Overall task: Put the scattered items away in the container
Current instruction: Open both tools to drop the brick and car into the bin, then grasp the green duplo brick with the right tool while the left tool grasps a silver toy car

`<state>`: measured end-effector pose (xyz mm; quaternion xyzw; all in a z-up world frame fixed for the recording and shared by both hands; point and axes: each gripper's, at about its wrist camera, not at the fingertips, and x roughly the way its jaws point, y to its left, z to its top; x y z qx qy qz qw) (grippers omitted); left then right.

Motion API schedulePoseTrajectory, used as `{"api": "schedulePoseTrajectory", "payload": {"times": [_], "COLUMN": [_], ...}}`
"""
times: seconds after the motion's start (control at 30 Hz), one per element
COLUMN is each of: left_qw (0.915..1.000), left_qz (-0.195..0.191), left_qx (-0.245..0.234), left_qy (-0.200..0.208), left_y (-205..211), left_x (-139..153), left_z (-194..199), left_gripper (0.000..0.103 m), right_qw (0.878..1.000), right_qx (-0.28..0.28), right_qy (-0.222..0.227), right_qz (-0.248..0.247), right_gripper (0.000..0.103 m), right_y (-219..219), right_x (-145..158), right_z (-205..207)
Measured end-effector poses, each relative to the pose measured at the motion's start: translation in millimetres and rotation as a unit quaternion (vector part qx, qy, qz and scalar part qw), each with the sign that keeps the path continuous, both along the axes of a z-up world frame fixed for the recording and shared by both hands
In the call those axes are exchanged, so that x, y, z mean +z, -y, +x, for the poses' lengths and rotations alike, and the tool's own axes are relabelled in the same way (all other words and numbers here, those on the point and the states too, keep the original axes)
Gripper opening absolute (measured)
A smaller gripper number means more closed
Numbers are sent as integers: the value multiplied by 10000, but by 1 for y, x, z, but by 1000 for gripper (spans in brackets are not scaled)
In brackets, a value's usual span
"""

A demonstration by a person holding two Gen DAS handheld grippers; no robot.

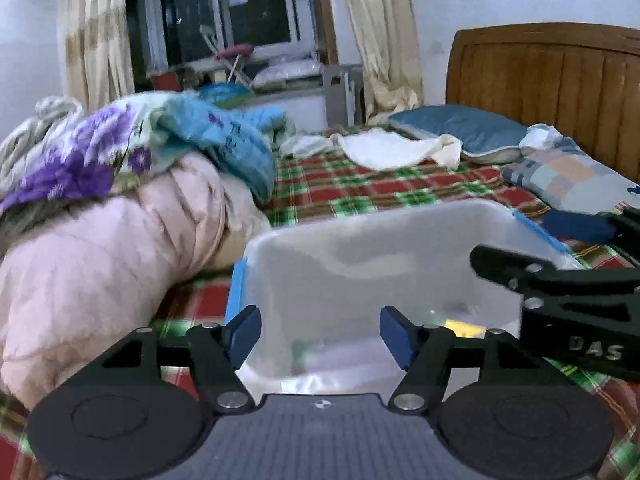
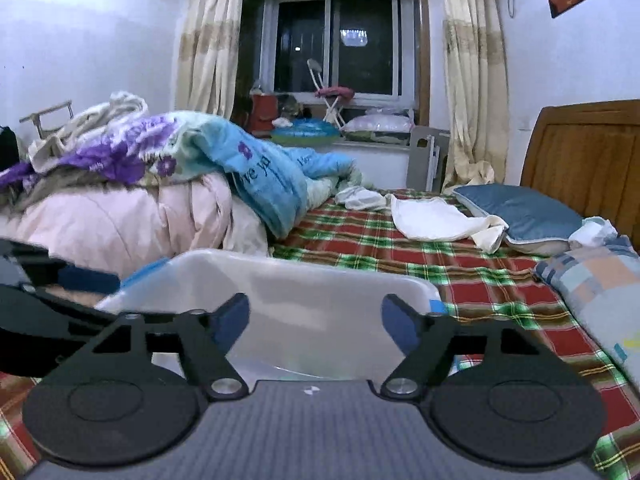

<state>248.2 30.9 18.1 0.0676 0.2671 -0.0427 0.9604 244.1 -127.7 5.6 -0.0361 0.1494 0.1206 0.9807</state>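
A translucent plastic container [image 1: 360, 232] with blue clips sits on the plaid bed sheet, and its far rim [image 2: 320, 268] also shows in the right wrist view. My left gripper [image 1: 320, 336] hangs over its near side, open, with nothing between the blue pads. Blurred items, one yellow [image 1: 462, 326], lie on the container's bottom. My right gripper [image 2: 316, 320] is open over the container too, empty. In the left wrist view the right gripper's black finger [image 1: 520, 272] reaches in from the right above the container.
A heap of quilts [image 1: 100, 220], pink, purple and blue, rises left of the container. White cloth [image 2: 432, 220], a blue pillow [image 2: 520, 212] and a patchwork pillow [image 2: 600, 292] lie on the plaid sheet [image 2: 480, 280] to the right. A wooden headboard [image 1: 552, 76] stands behind.
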Motion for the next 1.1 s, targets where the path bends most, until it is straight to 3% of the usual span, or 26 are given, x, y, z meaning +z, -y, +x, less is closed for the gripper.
{"api": "schedulePoseTrajectory", "payload": {"times": [0.2,0.33,0.43,0.53,0.63,0.77,0.87,0.93,1.0,1.1], "left_qw": [9987,9979,9952,9938,9981,9980,9970,9948,9933,9944], "left_qz": [-329,-529,-800,-939,-545,-535,-566,-827,-1033,-988], "left_qx": [-217,-286,-563,-496,-274,-81,100,109,-11,-32], "left_qy": [323,229,-78,-335,-78,-331,-521,-585,-524,-385], "left_y": [-11,-15,-15,-14,-9,-8,-10,-18,-23,-24], "left_x": [14,15,3,-11,-21,-35,-42,-47,-53,-57], "left_z": [-39,-70,-94,-117,-142,-156,-160,-167,-175,-186], "left_gripper": [77,78,79,79,79,79,79,79,79,79], "right_qw": [9984,9975,9966,9984,9948,9887,9906,9902,9905,9826], "right_qx": [-239,-132,-41,169,320,55,-399,-589,-379,137], "right_qy": [499,689,816,242,-479,-1056,-1145,-1202,-1197,-1355], "right_qz": [-151,-45,101,473,845,1060,635,400,568,1260], "right_gripper": [100,100,100,100,100,100,103,103,103,103], "right_y": [-3,2,6,12,22,28,19,13,18,30], "right_x": [18,21,11,-3,-24,-43,-43,-44,-49,-60], "right_z": [-37,-76,-111,-132,-145,-158,-170,-177,-188,-195]}}
